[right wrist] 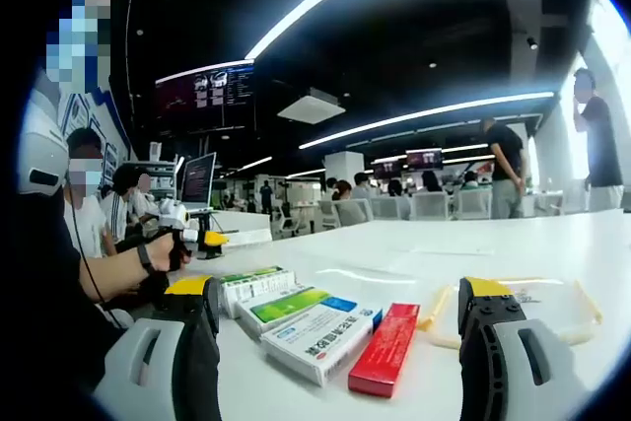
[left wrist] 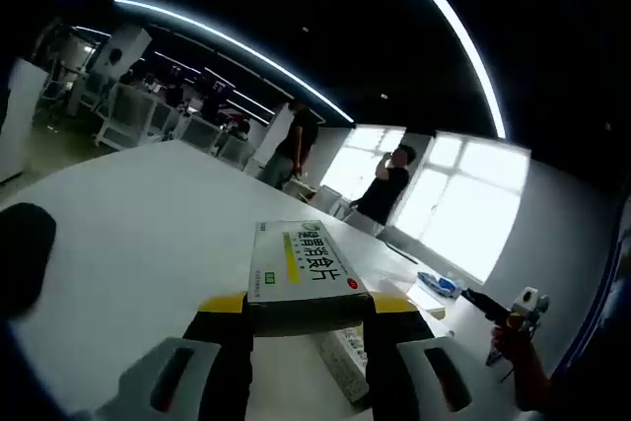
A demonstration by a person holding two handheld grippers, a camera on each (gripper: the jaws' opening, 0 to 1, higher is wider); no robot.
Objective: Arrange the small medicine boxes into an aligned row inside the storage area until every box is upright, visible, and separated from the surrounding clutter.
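Room: office with ceiling light strips glowing, people standing by windows.
Worktop (left wrist: 128,234): white, carrying boxes (right wrist: 315,327).
Left tongs (left wrist: 308,315): gripping a box (left wrist: 301,268).
Right tongs (right wrist: 340,317): gaping open.

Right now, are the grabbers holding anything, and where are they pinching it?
The left gripper pinches the white-and-green medicine box by the two sides of its near end. The right gripper holds nothing; its jaws stand open.
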